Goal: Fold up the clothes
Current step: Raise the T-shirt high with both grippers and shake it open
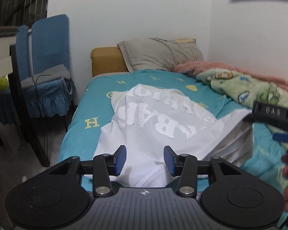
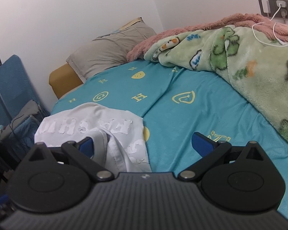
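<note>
You are holding your left gripper point(image 1: 145, 160) low over the near edge of the white shirt point(image 1: 149, 118); its two blue pads are standing apart, about half open, with a bunched hem of the shirt sitting between them, and I cannot tell if they are touching the cloth yet; they are not pinching it. Your right gripper point(image 2: 144, 144) is sitting wide open at the shirt's right side; its left pad is lying just beside a raised flap of cloth, its right pad is over bare sheet, and it is holding nothing. The shirt is lying on the blue bed sheet point(image 2: 182, 115), near the foot of the bed, with big white letters showing on top; its right side is lifting up in a loose fold and the rest is lying rumpled, not flat. It is looking partly folded or partly spread, and the pictures are not settling which. To do this part well, be taking only the shirt between the pads, not the sheet under it; be grabbing both sides at matching spots so the cloth is moving evenly; be keeping it low and smooth; be staying clear of the green blanket point(image 2: 249, 67) piled on the right.
</note>
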Available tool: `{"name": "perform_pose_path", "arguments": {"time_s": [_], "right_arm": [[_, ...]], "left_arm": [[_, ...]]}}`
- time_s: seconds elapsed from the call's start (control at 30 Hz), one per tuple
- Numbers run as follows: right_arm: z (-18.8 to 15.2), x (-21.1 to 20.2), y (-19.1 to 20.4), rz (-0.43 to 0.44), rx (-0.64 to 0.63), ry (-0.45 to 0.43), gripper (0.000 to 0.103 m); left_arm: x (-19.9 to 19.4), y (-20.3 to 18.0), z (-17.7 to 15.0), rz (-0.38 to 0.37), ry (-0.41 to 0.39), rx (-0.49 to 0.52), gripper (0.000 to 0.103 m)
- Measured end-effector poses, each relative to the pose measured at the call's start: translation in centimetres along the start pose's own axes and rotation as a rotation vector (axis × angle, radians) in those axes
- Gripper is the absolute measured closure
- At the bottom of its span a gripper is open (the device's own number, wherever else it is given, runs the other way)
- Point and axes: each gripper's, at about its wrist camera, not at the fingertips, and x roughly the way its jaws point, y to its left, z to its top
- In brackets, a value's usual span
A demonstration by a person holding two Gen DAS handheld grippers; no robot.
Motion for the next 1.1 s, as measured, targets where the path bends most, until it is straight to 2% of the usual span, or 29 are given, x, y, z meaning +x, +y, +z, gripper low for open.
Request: {"name": "perform_pose_path", "arguments": {"time_s": [0.1, 0.3, 0.37, 0.43, 0.47, 0.57, 0.7, 0.77, 0.87, 1.07, 1.1], "right_arm": [[0.0, 0.1, 0.0, 0.005, 0.012, 0.007, 0.000], [0.1, -0.1, -0.2, 0.017, 0.033, 0.005, 0.000], [0.1, -0.2, -0.2, 0.020, 0.039, 0.000, 0.000], [0.1, -0.2, -0.2, 0.024, 0.043, -0.006, 0.000], [0.1, -0.3, -0.3, 0.022, 0.045, -0.012, 0.000], [0.1, -0.5, -0.3, -0.001, 0.028, -0.033, 0.000], [-1.0, 0.1, 0.1, -0.049, -0.053, 0.017, 0.000], [-1.5, 0.4, 0.4, -0.073, -0.093, 0.043, 0.000], [-2.3, 0.9, 0.7, -0.110, -0.155, 0.082, 0.000], [-3.9, 1.9, 1.4, -0.183, -0.277, 0.160, 0.000], [-3.2, 0.8, 1.6, -0.181, -0.286, 0.115, 0.000]], "left_arm": [[-0.6, -0.6, -0.1, -0.054, 0.002, 0.037, 0.049], [-1.0, -4.5, -2.0, -0.075, -0.017, 0.274, 0.044], [-0.2, -5.7, -2.9, -0.023, -0.014, 0.350, 0.044], [0.9, -6.2, -3.7, 0.085, -0.011, 0.392, 0.043], [1.4, -6.0, -3.7, 0.149, -0.004, 0.386, 0.043], [2.3, -3.8, -2.9, 0.309, 0.010, 0.266, 0.044], [1.4, -0.3, -1.4, 0.417, -0.035, 0.066, 0.043], [0.8, 0.7, -0.9, 0.442, -0.058, -0.001, 0.043], [0.9, 0.7, -0.6, 0.496, -0.053, 0.033, 0.043], [-0.7, 0.9, -0.3, 0.496, -0.074, -0.002, 0.042], [-1.2, 1.0, -0.2, 0.488, -0.088, -0.015, 0.042]]}}
